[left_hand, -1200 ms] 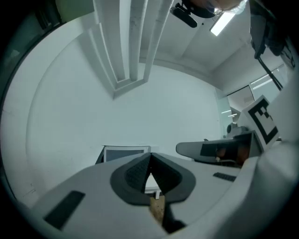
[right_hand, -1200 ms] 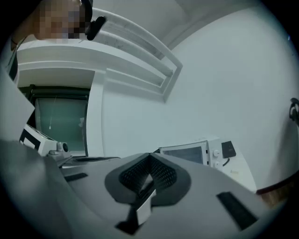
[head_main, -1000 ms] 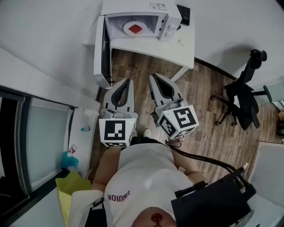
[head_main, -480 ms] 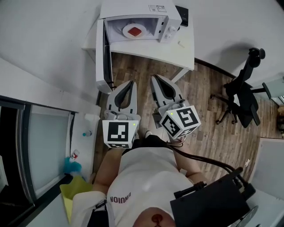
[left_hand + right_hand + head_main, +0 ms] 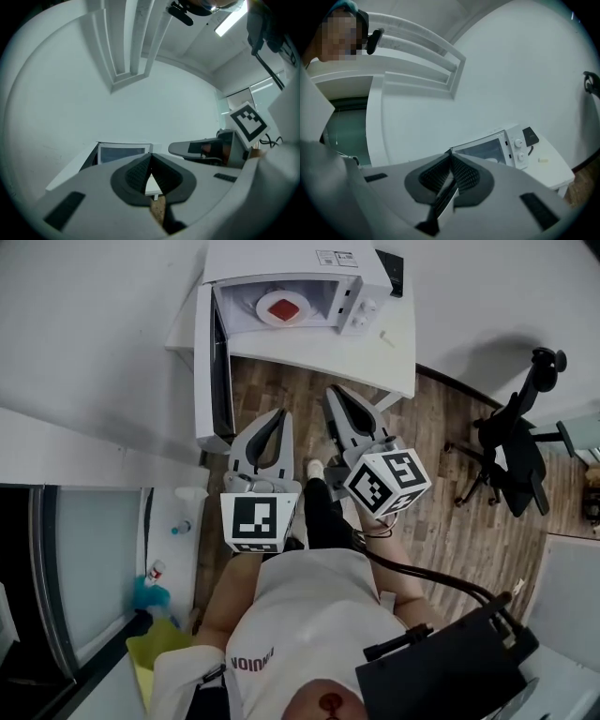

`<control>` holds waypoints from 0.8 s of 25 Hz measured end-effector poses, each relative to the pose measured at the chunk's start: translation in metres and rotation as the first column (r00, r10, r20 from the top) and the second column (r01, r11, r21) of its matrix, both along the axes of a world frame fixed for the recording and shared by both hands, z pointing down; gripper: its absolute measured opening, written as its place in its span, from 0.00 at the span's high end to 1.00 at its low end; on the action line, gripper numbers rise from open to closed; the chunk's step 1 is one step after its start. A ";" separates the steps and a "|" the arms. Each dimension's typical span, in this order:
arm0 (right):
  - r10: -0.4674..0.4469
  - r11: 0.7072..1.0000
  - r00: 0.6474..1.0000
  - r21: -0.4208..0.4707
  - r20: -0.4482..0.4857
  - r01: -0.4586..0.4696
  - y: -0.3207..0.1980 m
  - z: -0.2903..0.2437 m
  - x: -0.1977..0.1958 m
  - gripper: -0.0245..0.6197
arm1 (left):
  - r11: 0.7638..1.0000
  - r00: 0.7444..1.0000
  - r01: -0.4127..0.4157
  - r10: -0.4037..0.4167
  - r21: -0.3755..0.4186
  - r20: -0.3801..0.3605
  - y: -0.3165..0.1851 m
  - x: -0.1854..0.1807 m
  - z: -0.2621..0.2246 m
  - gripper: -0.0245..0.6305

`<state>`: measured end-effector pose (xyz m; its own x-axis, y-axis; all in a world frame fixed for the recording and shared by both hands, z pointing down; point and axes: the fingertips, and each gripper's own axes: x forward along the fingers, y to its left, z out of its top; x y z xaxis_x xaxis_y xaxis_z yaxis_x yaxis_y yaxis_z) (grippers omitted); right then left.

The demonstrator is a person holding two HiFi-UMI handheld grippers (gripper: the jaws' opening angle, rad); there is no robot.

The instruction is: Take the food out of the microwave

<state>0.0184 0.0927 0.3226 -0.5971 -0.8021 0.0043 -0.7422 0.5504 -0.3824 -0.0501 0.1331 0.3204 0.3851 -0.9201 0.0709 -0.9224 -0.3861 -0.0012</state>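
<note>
Going left to right from where I'm standing: the microwave door [image 5: 221, 362] is swung wide open to the left, so that bit looks sorted. Just on the near side of it is the left gripper [image 5: 279, 416], jaws pinched together with nothing in them. It's pointing at the white table [image 5: 370, 357] but stops short of it.

The microwave [image 5: 300, 261] sits at the far side of that table. The plate [image 5: 265, 307] with the red food [image 5: 285, 306] is in the middle of the cavity, and nothing is touching it as far as I can see.

Next over is the right gripper [image 5: 334, 393], right beside the left one and a touch farther forward. Its jaws are closed too, and it's empty. Its tip is near the table's near edge, well apart from the plate.

Further right there's a small pale thing [image 5: 385, 334] lying on the table, and an office chair [image 5: 514, 451] off on the wood floor, out of the way.

So my read is that this is very early days. The door's open and that's about it; nothing has been picked up yet. Left to do: get up to the opening, spread one pair of jaws (both are closed right now, so they can't grab anything like this), catch the plate by its rim, and slide it out without tipping the food. There's free table to the right of the microwave, which seems like the obvious landing spot.
</note>
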 end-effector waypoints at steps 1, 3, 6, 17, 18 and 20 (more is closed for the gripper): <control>-0.008 1.000 1.000 0.000 -0.004 0.008 -0.011 0.002 0.000 0.93 | 1.000 1.000 0.014 -0.014 -0.002 -0.002 -0.010 -0.001 0.001 0.94; -0.027 1.000 1.000 -0.006 -0.013 0.027 -0.033 0.005 -0.001 0.93 | 0.999 0.999 0.045 -0.045 -0.005 -0.009 -0.030 -0.004 0.003 0.94; -0.070 0.997 0.997 -0.015 -0.028 0.069 -0.069 0.009 -0.002 0.92 | 0.996 0.996 0.089 -0.089 -0.007 -0.006 -0.063 -0.004 0.004 0.94; -0.245 0.966 0.967 -0.101 -0.076 0.236 -0.174 0.041 -0.006 0.85 | 0.970 0.971 0.240 -0.240 -0.038 0.004 -0.163 0.003 0.016 0.94; -0.263 0.961 0.962 -0.108 -0.079 0.254 -0.179 0.043 -0.007 0.82 | 0.967 0.968 0.252 -0.252 -0.042 0.006 -0.169 0.004 0.018 0.94; -0.291 0.952 0.953 -0.121 -0.082 0.280 -0.188 0.049 -0.009 0.81 | 0.961 0.963 0.271 -0.271 -0.049 0.008 -0.178 0.005 0.022 0.94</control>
